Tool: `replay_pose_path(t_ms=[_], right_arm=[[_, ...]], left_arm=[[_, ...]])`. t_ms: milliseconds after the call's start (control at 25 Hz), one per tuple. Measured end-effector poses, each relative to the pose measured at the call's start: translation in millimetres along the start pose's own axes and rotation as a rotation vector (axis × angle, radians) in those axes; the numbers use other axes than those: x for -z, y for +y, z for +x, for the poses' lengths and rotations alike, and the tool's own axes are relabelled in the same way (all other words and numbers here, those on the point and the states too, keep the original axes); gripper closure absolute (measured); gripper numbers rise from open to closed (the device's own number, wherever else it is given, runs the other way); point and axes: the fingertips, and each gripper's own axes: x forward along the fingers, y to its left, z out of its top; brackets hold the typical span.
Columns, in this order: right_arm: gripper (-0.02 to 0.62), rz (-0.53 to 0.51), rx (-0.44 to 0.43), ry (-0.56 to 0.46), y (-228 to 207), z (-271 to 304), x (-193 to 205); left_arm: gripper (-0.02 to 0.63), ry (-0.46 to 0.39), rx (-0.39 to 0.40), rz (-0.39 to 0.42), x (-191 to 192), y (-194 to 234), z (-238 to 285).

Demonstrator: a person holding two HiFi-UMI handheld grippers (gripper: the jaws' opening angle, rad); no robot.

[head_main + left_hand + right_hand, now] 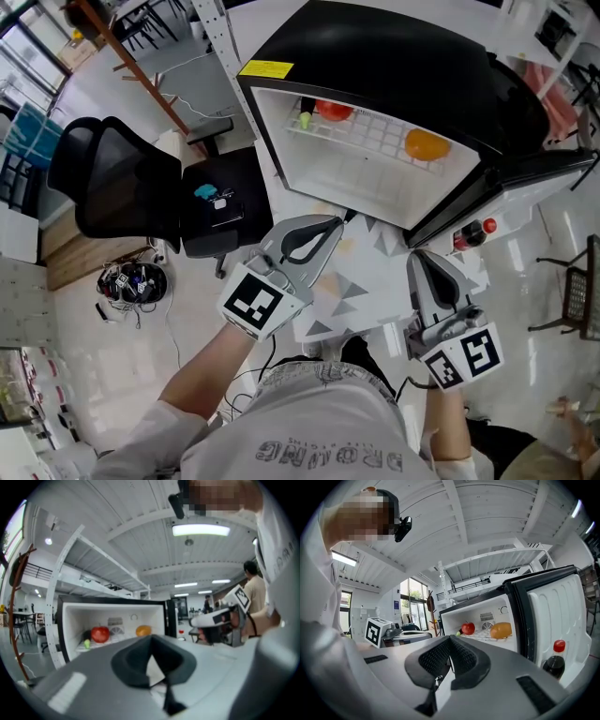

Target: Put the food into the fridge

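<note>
The black mini fridge (394,56) stands open, its white inside facing me. On its wire shelf lie a red apple (333,110), an orange (427,144) and a small green item (304,120). The same apple (100,633) and orange (143,630) show in the left gripper view, and the apple (468,628) and orange (500,630) in the right gripper view. My left gripper (337,222) hovers shut and empty just in front of the fridge's lower edge. To its right, below the door, my right gripper (418,255) is also shut with nothing in it.
The fridge door (525,178) hangs open to the right and holds a dark bottle with a red cap (473,232). A black office chair (112,178) stands at the left, with a cable bundle (131,281) on the floor. A person (255,590) stands far off.
</note>
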Motion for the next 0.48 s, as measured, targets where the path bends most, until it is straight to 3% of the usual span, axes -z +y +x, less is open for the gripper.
replay_pose_path(t_ms=[480], right_arm=[[0.594, -0.003, -0.01, 0.006, 4.1, 6.6, 3.2]], left_arm=[[0.598, -0.005, -0.021, -0.006, -0.8, 6.2, -7.3]])
